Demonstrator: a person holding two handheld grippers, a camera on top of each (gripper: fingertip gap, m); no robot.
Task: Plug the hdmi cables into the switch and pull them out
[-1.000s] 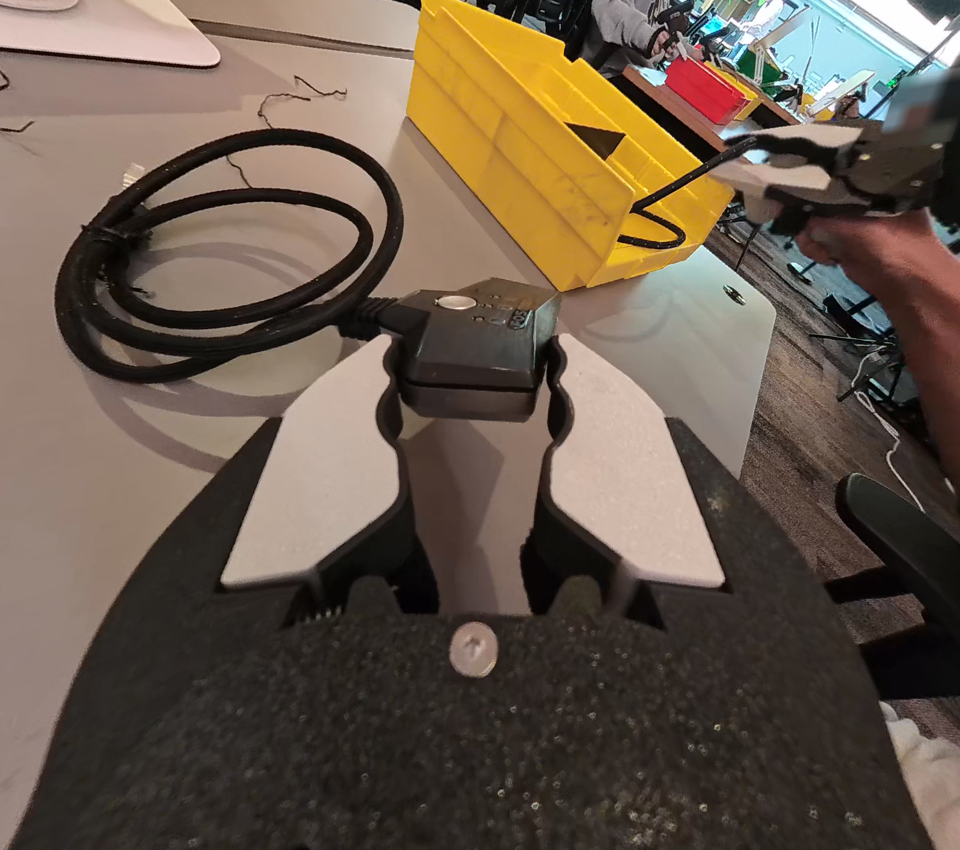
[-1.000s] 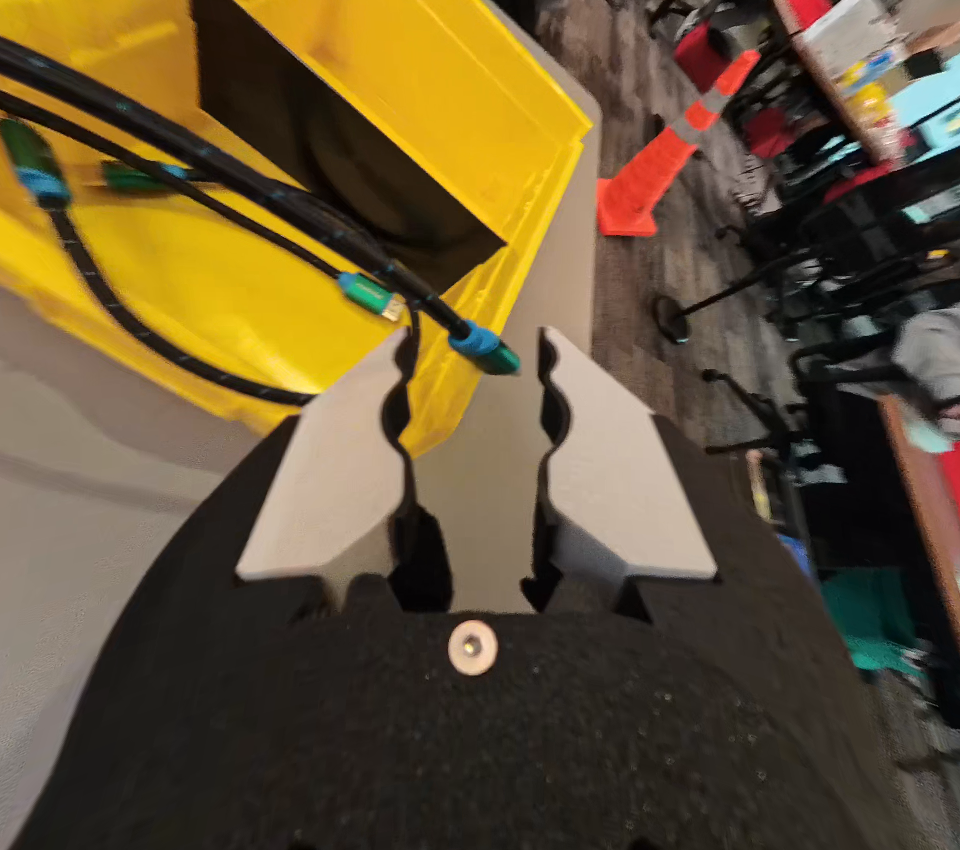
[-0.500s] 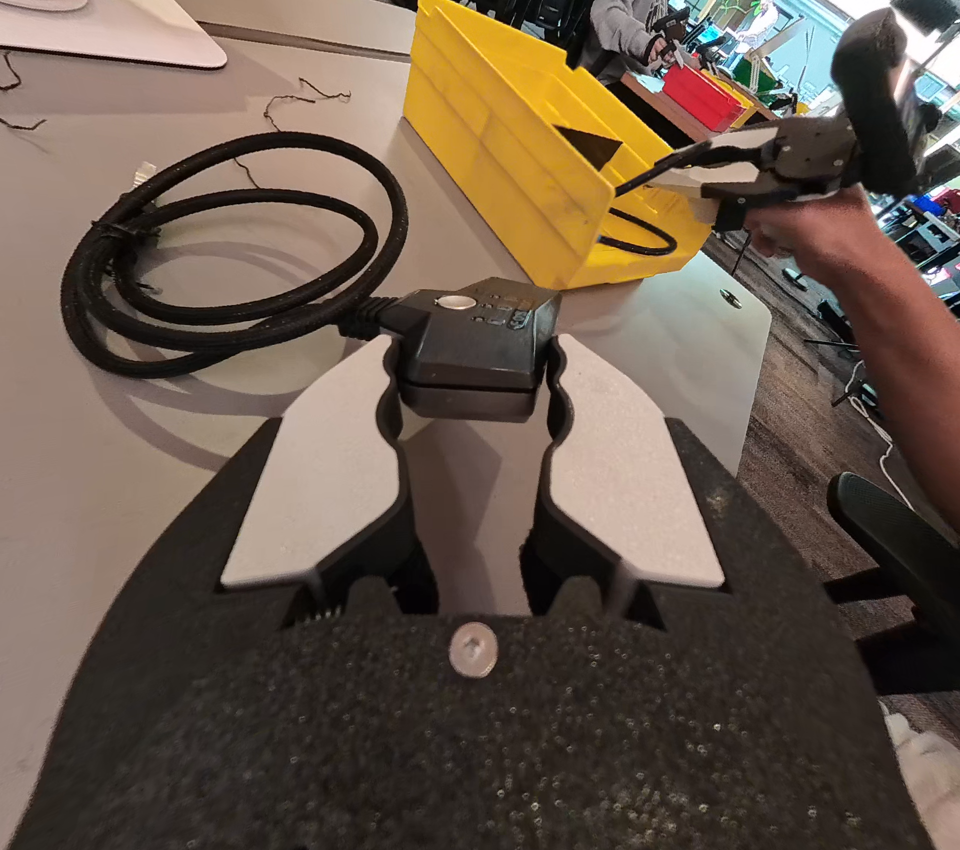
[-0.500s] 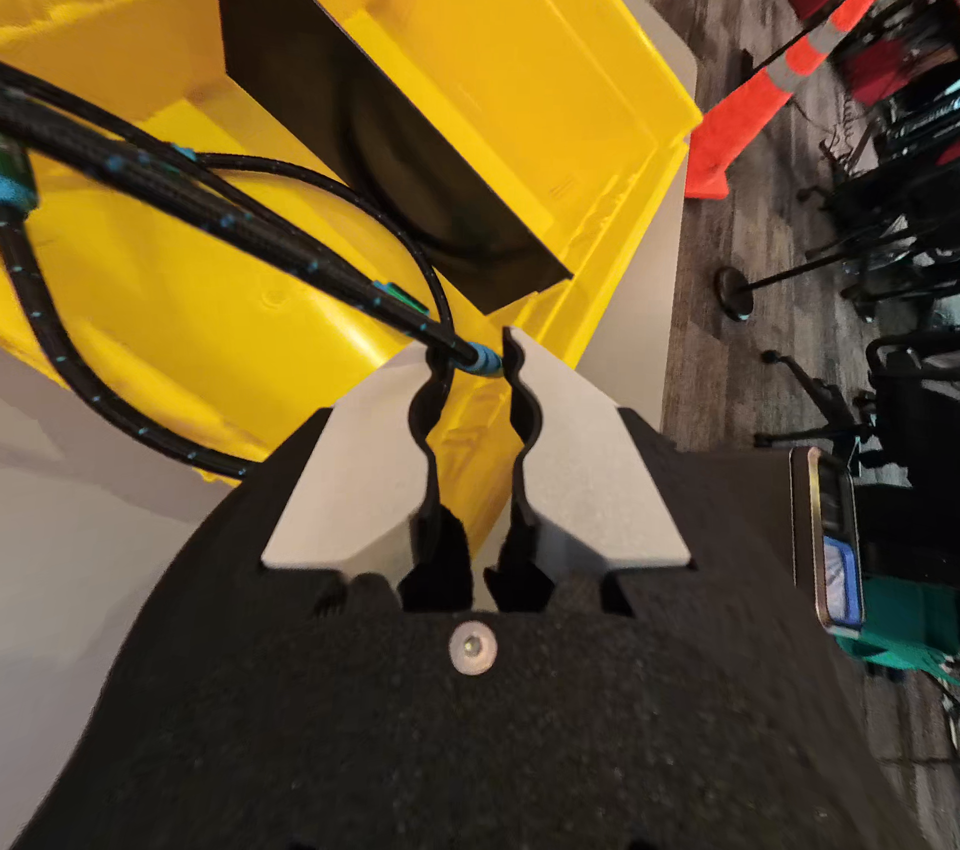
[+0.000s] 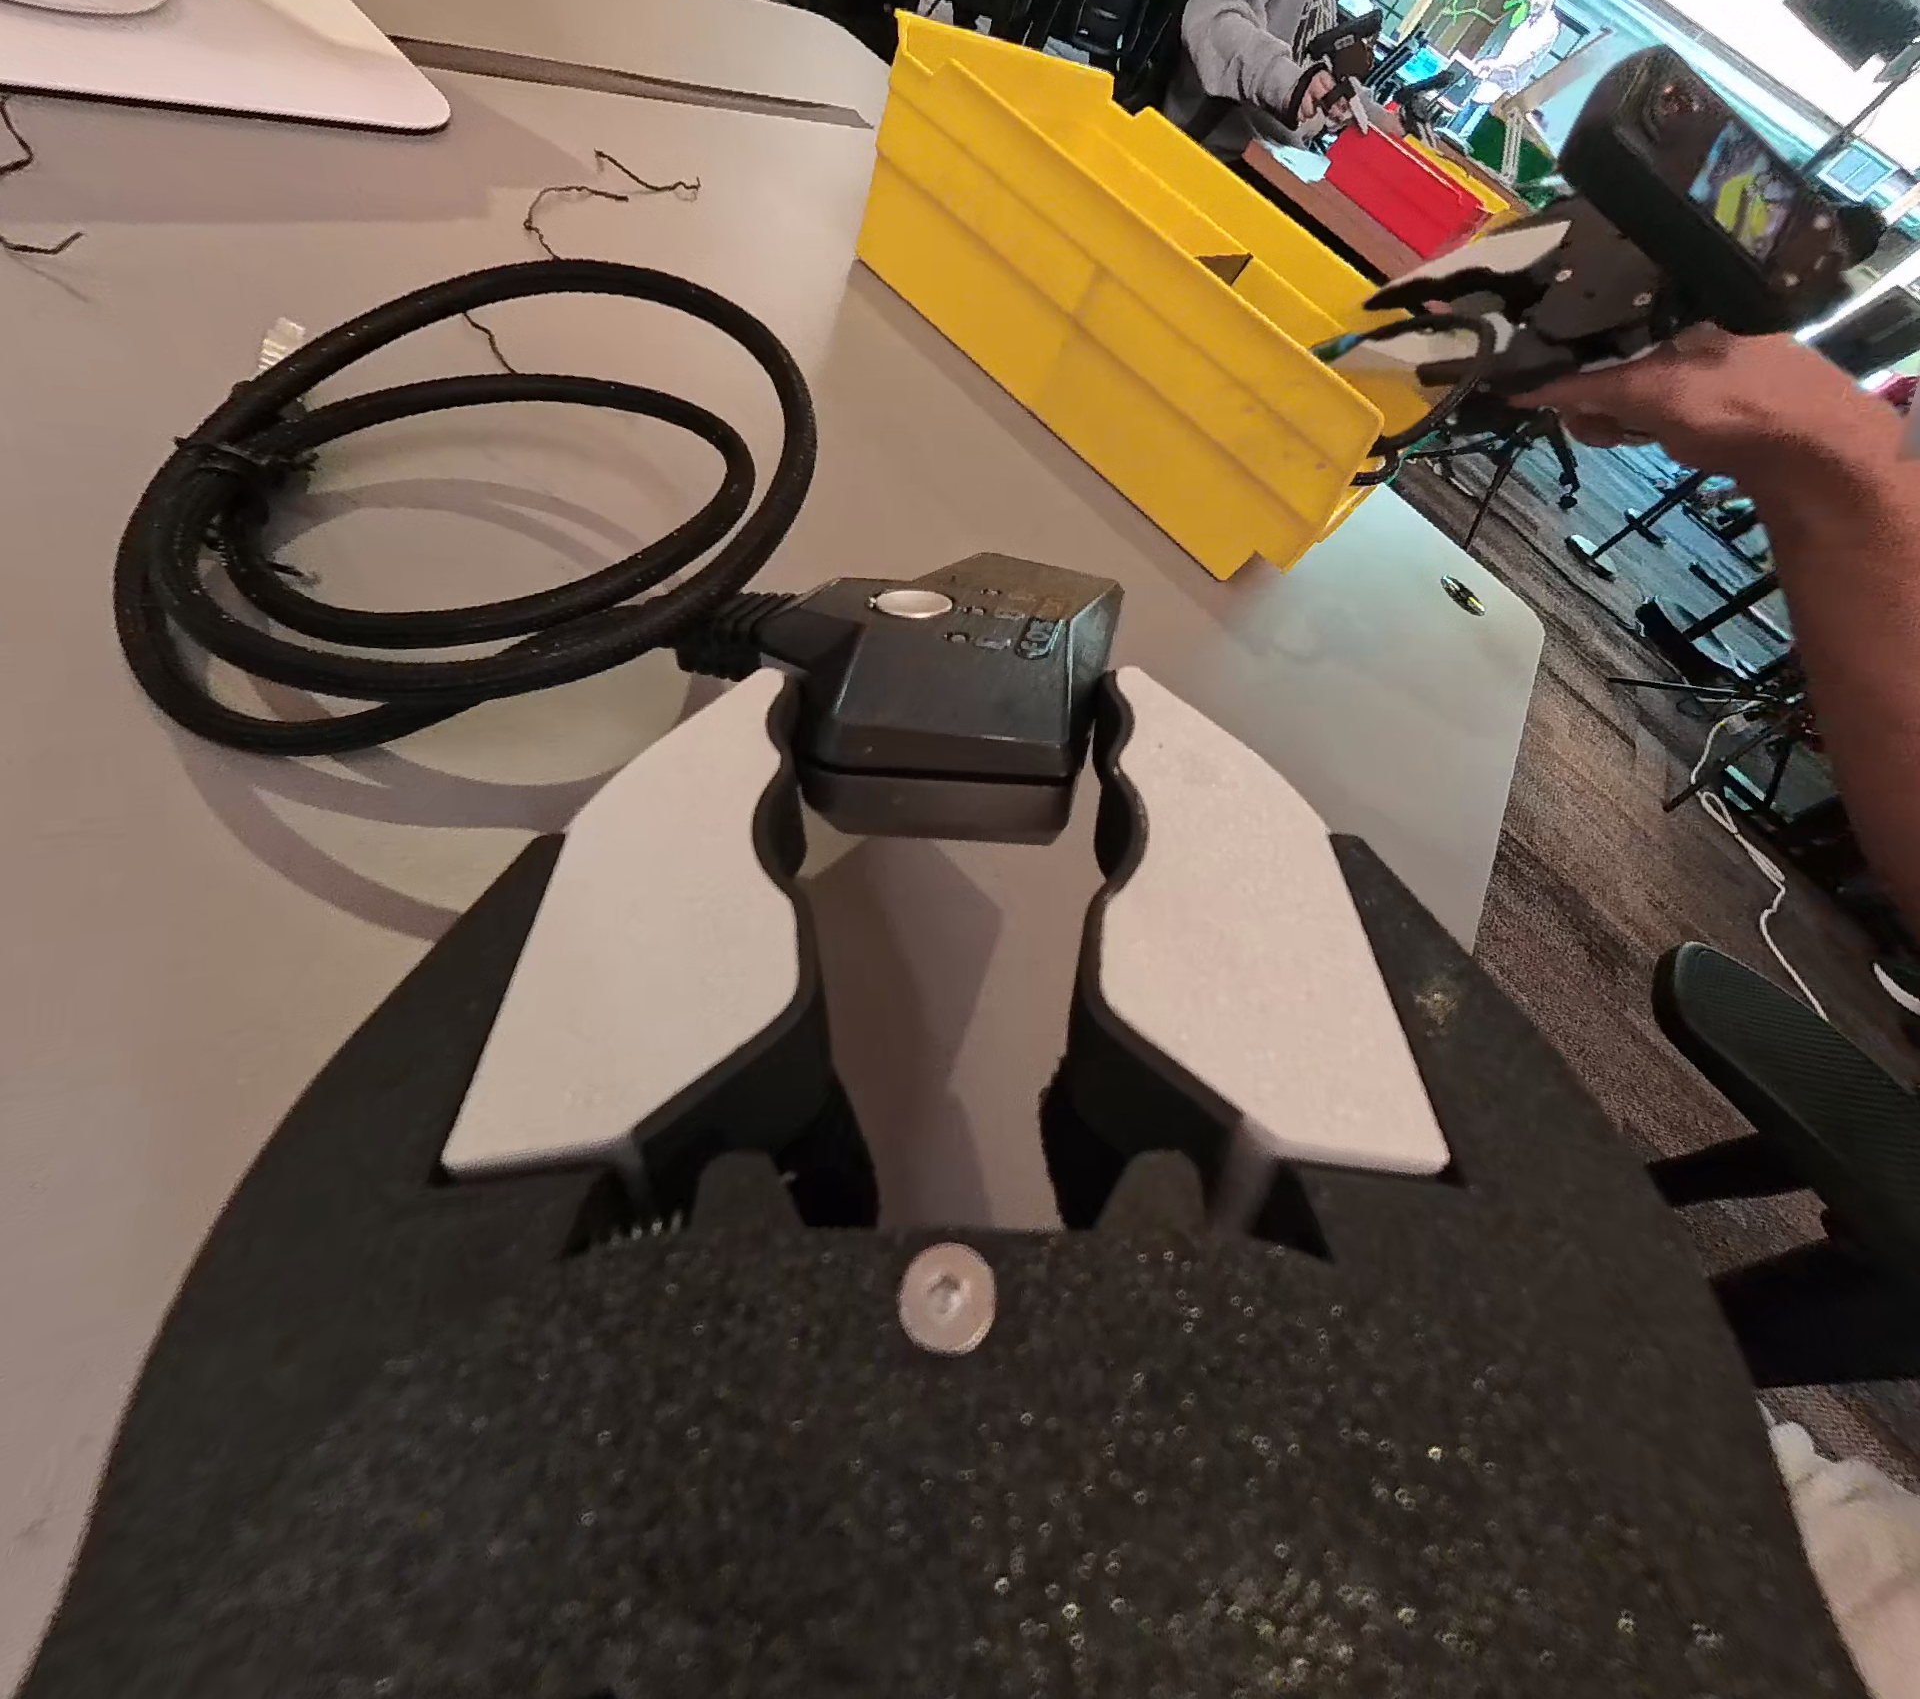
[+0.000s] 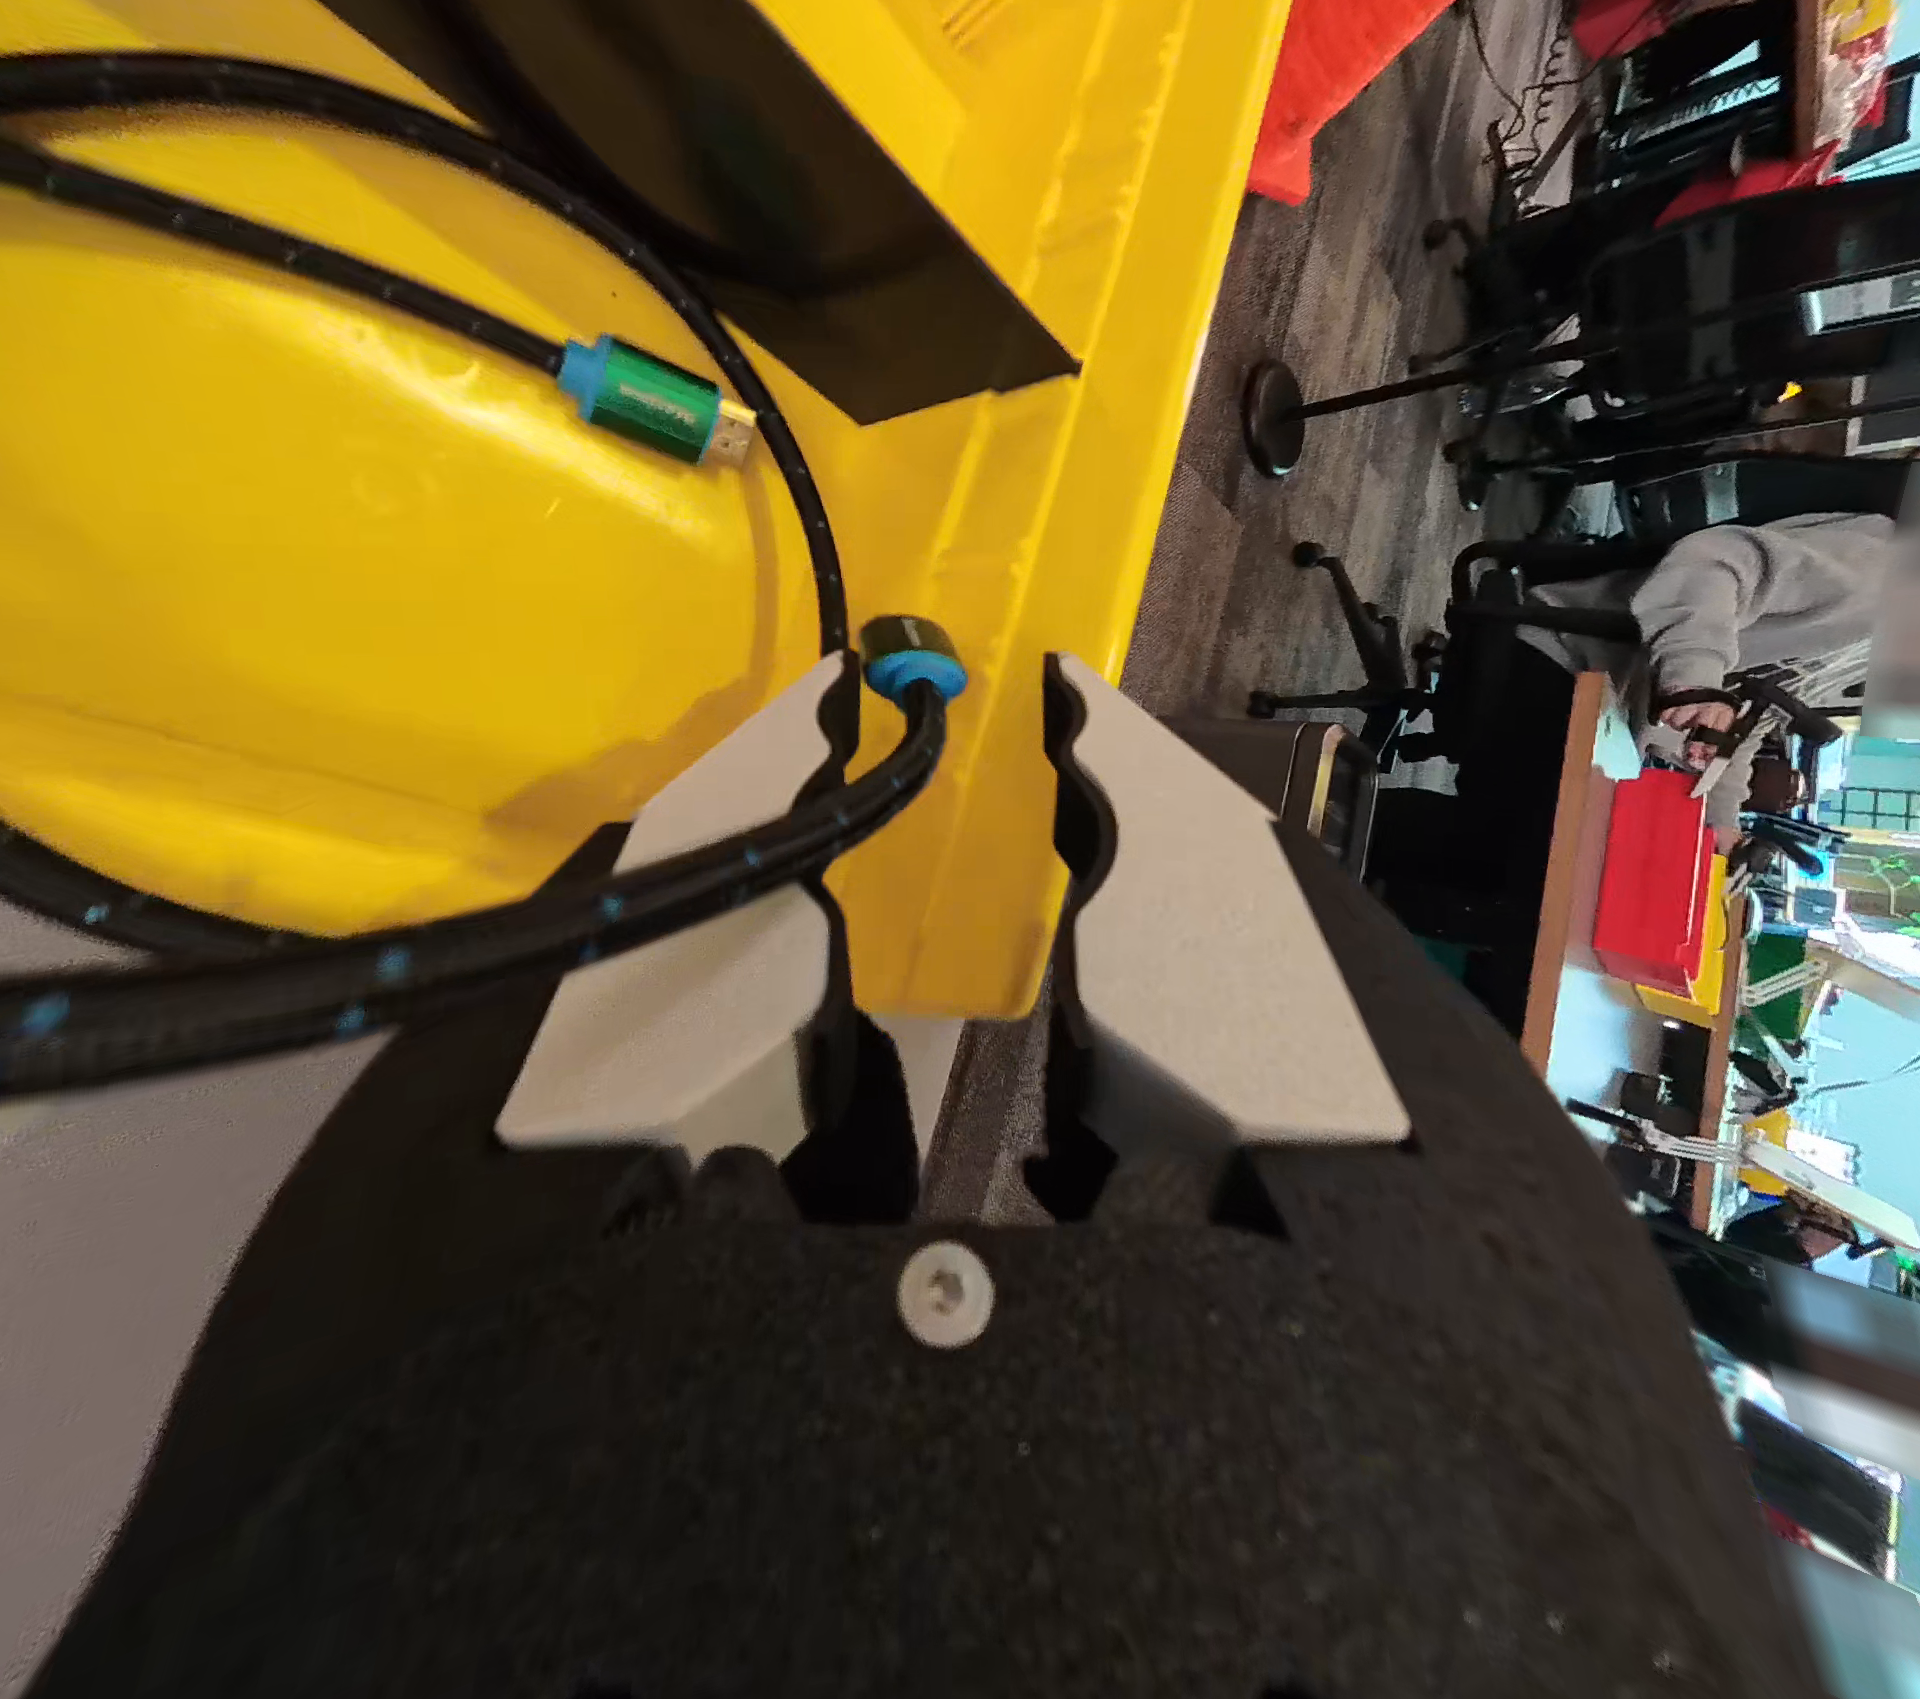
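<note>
Switch: the black switch [image 5: 951, 693] sat on the grey table [image 5: 312, 870], clamped at its sides by the left gripper [image 5: 940, 740]; its braided lead [image 5: 416, 506] lay coiled to the left. It had not moved over the last second, and none of its ports visibly held a plug.

Cable: a second earlier a green plug [image 6: 899, 641] lay ahead of the wide right gripper [image 6: 951, 683]; half a second ago the fingers had narrowed about the cable [image 6: 520, 932] just behind that plug. Now the jaws stood part open again, the plug at the left fingertip, the cable draped over that finger.

Meaning: I judge the grasp slipped or was let go, so a fresh grip is needed before any plugging.

Bin: the yellow bin [image 5: 1091, 361] stood beyond the switch. It held a second green plug [image 6: 655, 402] on its cable and a black divider [image 6: 790, 215].

Right gripper's reach: over the bin's near corner, well apart from the switch.
</note>
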